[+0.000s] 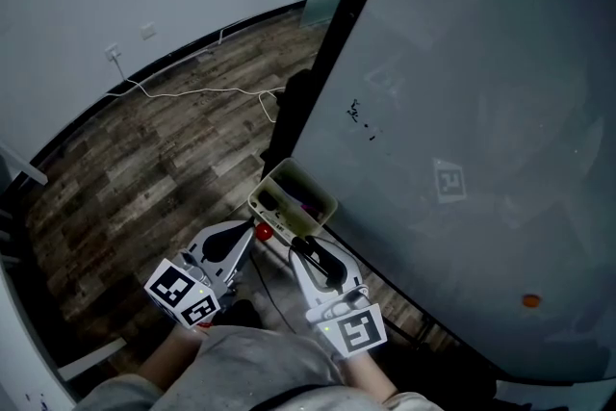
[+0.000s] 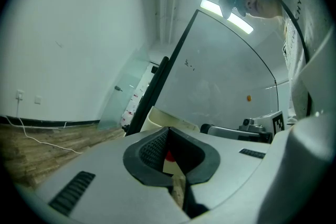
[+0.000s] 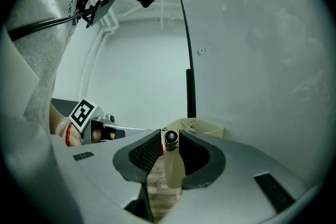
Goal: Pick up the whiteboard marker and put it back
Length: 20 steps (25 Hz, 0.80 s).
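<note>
My right gripper (image 3: 169, 132) is shut on a whiteboard marker (image 3: 171, 138). I see the marker end-on: a dark round end on a cream barrel that runs back between the jaws. In the head view the right gripper (image 1: 304, 248) is just below the beige marker tray (image 1: 324, 204) fixed at the whiteboard's lower left. My left gripper (image 1: 254, 232) is beside it to the left, its jaws closed on a small red piece (image 1: 262, 231) that looks like a cap. In the left gripper view that red piece (image 2: 169, 156) sits between the dark pads (image 2: 152, 148).
The big whiteboard (image 1: 462, 111) fills the right, with small marks (image 1: 361, 118) and an orange magnet (image 1: 530, 300). Dark items lie in the tray. A white cable (image 1: 192, 92) trails over the wooden floor (image 1: 144, 168) to a wall socket. A white wall is behind.
</note>
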{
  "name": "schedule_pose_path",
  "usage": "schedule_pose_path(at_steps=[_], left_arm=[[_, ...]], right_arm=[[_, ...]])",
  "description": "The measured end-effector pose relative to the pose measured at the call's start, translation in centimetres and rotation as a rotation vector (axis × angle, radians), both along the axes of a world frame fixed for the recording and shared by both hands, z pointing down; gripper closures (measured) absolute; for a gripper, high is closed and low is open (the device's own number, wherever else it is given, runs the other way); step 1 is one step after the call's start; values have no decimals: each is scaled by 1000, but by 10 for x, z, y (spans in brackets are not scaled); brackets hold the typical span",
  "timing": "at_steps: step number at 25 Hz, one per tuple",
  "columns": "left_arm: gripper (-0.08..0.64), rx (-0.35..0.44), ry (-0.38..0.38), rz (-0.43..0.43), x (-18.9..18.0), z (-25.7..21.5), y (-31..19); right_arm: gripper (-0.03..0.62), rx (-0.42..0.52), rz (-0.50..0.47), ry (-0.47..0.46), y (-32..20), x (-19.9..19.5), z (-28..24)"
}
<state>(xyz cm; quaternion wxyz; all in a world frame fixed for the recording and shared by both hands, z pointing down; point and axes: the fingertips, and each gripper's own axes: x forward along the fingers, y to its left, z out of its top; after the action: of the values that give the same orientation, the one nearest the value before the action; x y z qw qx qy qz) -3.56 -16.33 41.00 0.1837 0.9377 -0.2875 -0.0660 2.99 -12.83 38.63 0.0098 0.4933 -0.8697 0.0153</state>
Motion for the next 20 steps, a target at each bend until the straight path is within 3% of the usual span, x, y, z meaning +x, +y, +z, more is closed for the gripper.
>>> schedule_pose_path(at_steps=[20], left_arm=[[545,-16,-5,-45,-7,7,13]], right_arm=[[501,69,-62,128,3,-3,1]])
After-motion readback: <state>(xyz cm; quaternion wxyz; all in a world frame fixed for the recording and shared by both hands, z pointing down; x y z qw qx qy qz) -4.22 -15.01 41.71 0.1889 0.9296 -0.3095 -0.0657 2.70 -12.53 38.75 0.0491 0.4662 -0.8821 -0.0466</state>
